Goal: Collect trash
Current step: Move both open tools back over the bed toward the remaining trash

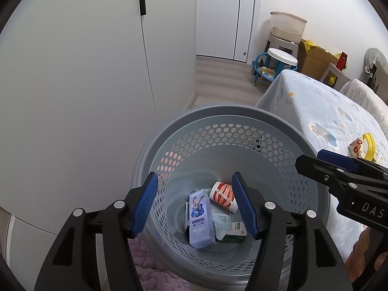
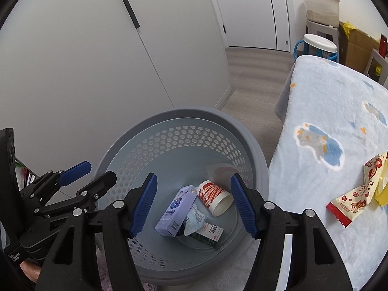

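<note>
A grey perforated waste basket (image 1: 218,111) (image 2: 184,114) stands on the floor beside the bed. Inside lie a purple box with a cartoon rabbit (image 1: 200,220) (image 2: 175,209), a red-and-white paper cup (image 1: 224,195) (image 2: 214,196), a crumpled wrapper (image 1: 222,225) (image 2: 194,220) and a green-and-white box (image 1: 234,235) (image 2: 208,234). My left gripper (image 1: 195,206) hovers open and empty over the basket; it also shows in the right wrist view (image 2: 95,172). My right gripper (image 2: 194,206) hovers open and empty over the basket; it also shows in the left wrist view (image 1: 308,158). A red-and-cream snack wrapper (image 2: 354,198) (image 1: 357,146) lies on the bed.
The bed with a light blue blanket (image 1: 315,111) (image 2: 327,111) is to the right of the basket. A yellow ring-shaped item (image 1: 369,145) (image 2: 383,191) lies by the wrapper. White wardrobe doors (image 1: 84,72) stand left. Stools and a cardboard box (image 1: 315,58) are far back. A purple rug (image 1: 150,266) is below.
</note>
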Tool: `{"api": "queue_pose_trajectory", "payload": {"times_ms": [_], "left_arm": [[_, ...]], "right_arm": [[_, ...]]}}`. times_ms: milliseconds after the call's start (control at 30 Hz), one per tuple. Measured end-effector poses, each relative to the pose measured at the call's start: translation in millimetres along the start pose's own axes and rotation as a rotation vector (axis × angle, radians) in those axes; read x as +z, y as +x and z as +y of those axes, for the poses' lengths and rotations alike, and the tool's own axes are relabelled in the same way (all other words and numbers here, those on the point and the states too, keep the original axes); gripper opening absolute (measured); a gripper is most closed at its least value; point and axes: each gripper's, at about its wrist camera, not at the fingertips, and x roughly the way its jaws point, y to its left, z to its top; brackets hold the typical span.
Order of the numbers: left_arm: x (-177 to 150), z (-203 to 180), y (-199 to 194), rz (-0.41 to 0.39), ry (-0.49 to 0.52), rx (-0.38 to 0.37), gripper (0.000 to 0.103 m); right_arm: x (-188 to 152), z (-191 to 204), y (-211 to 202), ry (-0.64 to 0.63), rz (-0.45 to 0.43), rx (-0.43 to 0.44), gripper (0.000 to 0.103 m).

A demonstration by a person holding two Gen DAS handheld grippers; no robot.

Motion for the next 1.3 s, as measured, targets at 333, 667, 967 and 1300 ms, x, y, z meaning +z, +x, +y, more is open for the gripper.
{"api": "queue_pose_trajectory", "payload": {"times_ms": [333, 667, 967, 1300], "left_arm": [[-0.3, 0.1, -4.1, -0.005, 0.004, -0.004, 0.061], [-1.8, -3.5, -12.6, -0.016, 0.013, -0.004, 0.065], [-4.6, -18.3, -25.6, -0.033, 0.038, -0.01, 0.07], [-10.4, -53.4, -44.2, -0.051, 0.094, -0.047, 0.075]], "right_arm": [[-1.7, 0.1, -2.3, 0.0, -0.004, -0.004, 0.063], [-11.9, -7.7, -18.9, 0.008, -0.016, -0.013, 0.07], [-21.7, -22.4, -41.1, 0.035, -0.04, -0.029, 0.076], [-33.6, -46.0, -79.5, 0.081, -0.094, -0.06, 0.083]]}}
